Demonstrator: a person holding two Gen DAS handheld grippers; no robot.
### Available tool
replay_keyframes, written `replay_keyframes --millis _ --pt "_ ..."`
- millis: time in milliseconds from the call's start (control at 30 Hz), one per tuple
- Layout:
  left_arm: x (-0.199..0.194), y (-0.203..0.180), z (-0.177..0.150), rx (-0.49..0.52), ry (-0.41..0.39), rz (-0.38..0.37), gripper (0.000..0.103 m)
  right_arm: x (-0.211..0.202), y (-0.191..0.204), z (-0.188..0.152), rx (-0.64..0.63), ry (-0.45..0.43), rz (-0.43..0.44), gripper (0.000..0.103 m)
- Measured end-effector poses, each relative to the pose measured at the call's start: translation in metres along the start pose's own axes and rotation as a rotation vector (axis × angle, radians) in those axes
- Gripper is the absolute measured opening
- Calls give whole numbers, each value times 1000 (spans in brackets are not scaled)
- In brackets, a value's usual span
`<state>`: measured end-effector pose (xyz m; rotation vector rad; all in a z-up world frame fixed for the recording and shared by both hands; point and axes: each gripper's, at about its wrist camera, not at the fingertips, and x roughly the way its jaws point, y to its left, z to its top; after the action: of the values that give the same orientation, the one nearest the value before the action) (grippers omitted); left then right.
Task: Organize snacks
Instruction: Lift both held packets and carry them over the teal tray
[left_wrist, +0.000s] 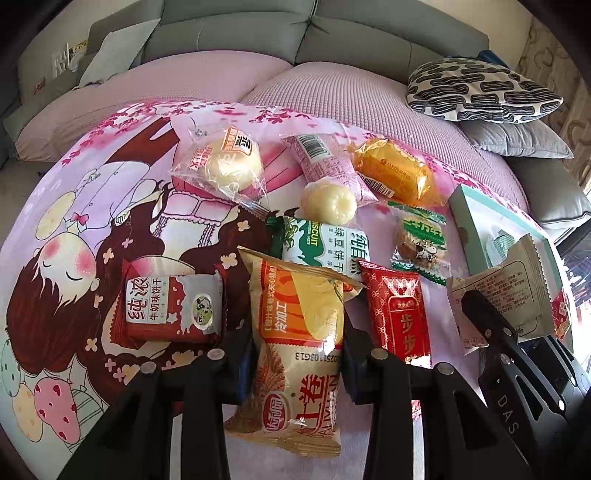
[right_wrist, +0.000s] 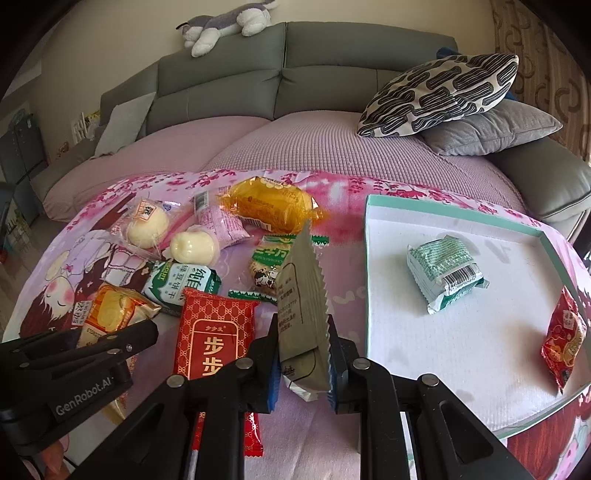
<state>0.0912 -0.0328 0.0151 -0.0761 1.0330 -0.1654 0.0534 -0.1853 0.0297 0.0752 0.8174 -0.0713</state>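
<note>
Several snack packs lie on a pink cartoon cloth. My left gripper (left_wrist: 295, 354) is shut on a yellow egg-roll pack (left_wrist: 299, 332), which also shows in the right wrist view (right_wrist: 110, 310). My right gripper (right_wrist: 303, 363) is shut on a beige snack pack (right_wrist: 303, 314), held upright on edge above the cloth; it shows in the left wrist view (left_wrist: 506, 288) too. A teal-rimmed white box tray (right_wrist: 461, 332) at the right holds a green pack (right_wrist: 443, 273) and a red pack (right_wrist: 565, 339). A red pack (right_wrist: 216, 328) lies between the grippers.
A maroon biscuit pack (left_wrist: 170, 306), a green biscuit pack (left_wrist: 325, 243), two round white buns (left_wrist: 232, 162) (left_wrist: 328, 203), a pink pack (left_wrist: 328, 162), an orange cake pack (left_wrist: 395, 173) and a small candy pack (left_wrist: 421, 243) lie on the cloth. A grey sofa with pillows (right_wrist: 443, 88) stands behind.
</note>
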Motion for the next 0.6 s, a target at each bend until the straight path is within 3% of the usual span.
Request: replay_keyframes --millis 267,600 --pt "-36 -6 7 10 -103 -18 39 -33 -2 8 1 -84 1 20" --pt "-42 -32 7 58 -116 -57 39 -41 -11 10 25 -93 -10 20"
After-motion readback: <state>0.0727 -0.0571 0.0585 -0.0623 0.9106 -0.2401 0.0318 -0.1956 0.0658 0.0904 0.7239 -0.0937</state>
